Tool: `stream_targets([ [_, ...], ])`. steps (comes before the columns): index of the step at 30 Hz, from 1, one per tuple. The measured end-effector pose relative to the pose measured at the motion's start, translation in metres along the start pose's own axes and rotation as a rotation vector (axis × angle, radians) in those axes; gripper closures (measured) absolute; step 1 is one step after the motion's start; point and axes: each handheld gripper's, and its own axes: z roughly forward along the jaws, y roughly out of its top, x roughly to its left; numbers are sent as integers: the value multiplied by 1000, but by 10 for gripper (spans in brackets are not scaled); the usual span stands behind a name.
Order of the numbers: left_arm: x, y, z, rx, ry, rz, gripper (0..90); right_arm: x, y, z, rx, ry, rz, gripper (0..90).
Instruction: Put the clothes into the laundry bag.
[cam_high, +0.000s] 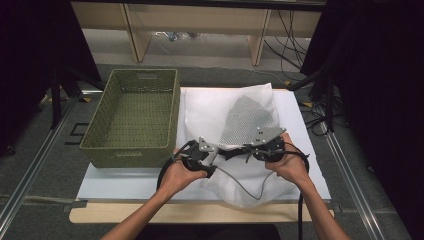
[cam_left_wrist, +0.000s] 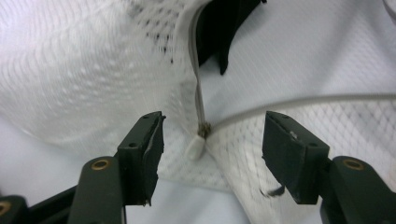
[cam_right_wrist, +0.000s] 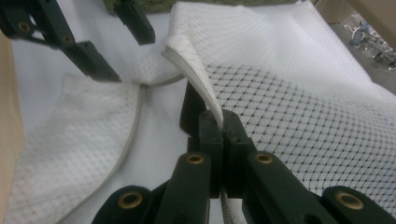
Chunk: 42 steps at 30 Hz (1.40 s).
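Observation:
A white mesh bag (cam_high: 248, 117) lies on the white table top (cam_high: 125, 182), its zipper opening facing the person. In the left gripper view the small white zipper pull (cam_left_wrist: 194, 147) sits at the end of the grey zipper tape (cam_left_wrist: 197, 88). It lies between the jaws of my left gripper (cam_left_wrist: 212, 140), which stand apart and do not touch it. My right gripper (cam_right_wrist: 223, 128) is shut on the folded edge of the bag (cam_right_wrist: 194, 74) and holds it lifted. In the high view the left gripper (cam_high: 226, 155) and the right gripper (cam_high: 246, 151) face each other over the bag's near part.
A green woven basket (cam_high: 132, 115) stands empty at the table's left, close to the left hand. A wooden strip (cam_high: 150, 212) borders the table's front. Cables (cam_high: 310, 115) and dark curtains lie beyond the right side.

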Motion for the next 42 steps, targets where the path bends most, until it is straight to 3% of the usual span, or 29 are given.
stream_targets([
  [2, 1, -2, -2, 14, -9, 8, 384, 2, -5, 2, 7, 11, -13, 899],
  [6, -2, -6, -5, 35, -46, 4, 384, 4, -10, 5, 29, 11, 6, 899],
  [8, -4, -7, -6, 71, -79, 16, 391, 5, -11, 6, 34, 12, 8, 899],
  [9, -5, -8, -5, 70, -79, 10, 404, 5, -11, 7, 26, 4, -16, 899],
  [12, -6, -12, 0, 84, -80, 21, 404, 6, -11, 7, 34, 7, 2, 899],
  [15, -4, -15, 3, 84, -86, 1, 415, 4, -12, 7, 24, 4, -21, 899],
  [16, -3, -16, 3, 90, -89, 11, 427, 5, -12, 6, 28, 5, 4, 899],
  [18, -2, -16, 4, 100, -107, -2, 460, 5, -12, 6, 27, 3, 3, 899],
  [19, 0, -16, 4, 116, -105, 26, 464, 5, -12, 6, 28, 6, 3, 899],
  [20, -2, -17, 7, 106, -106, 6, 469, 5, -12, 7, 29, 2, -3, 899],
  [21, 1, -16, 7, 131, -116, 34, 484, 6, -12, 7, 30, 4, -2, 899],
  [24, -2, -19, 16, 118, -131, 21, 504, 5, -12, 7, 29, 1, -3, 899],
  [26, -2, -20, 19, 125, -126, 79, 593, 5, -12, 7, 28, 5, -2, 899],
  [28, -3, -20, 19, 117, -117, 89, 705, 5, -12, 7, 34, 12, -4, 899],
  [29, -4, -18, 19, 123, -136, 73, 758, 5, -12, 7, 35, 8, -7, 899],
  [30, -4, -18, 18, 130, -138, 87, 852, 5, -12, 7, 35, 9, -7, 899],
  [31, -6, -18, 18, 136, -132, 102, 874, 5, -12, 7, 35, 10, -6, 899],
  [33, -11, -19, 15, 129, -117, 131, 886, 5, -12, 7, 30, 5, -5, 899],
  [36, -11, -20, 3, 123, -123, 142, 889, 5, -13, 6, 36, 15, -2, 899],
  [39, -8, -28, -9, 111, -136, 122, 889, 6, -14, 7, 39, 14, -2, 899],
  [41, -5, -33, -15, 116, -133, 138, 889, 6, -15, 8, 40, 18, -12, 899],
  [42, -5, -42, -20, 105, -136, 110, 889, 8, -18, 13, 65, 28, 6, 899],
])
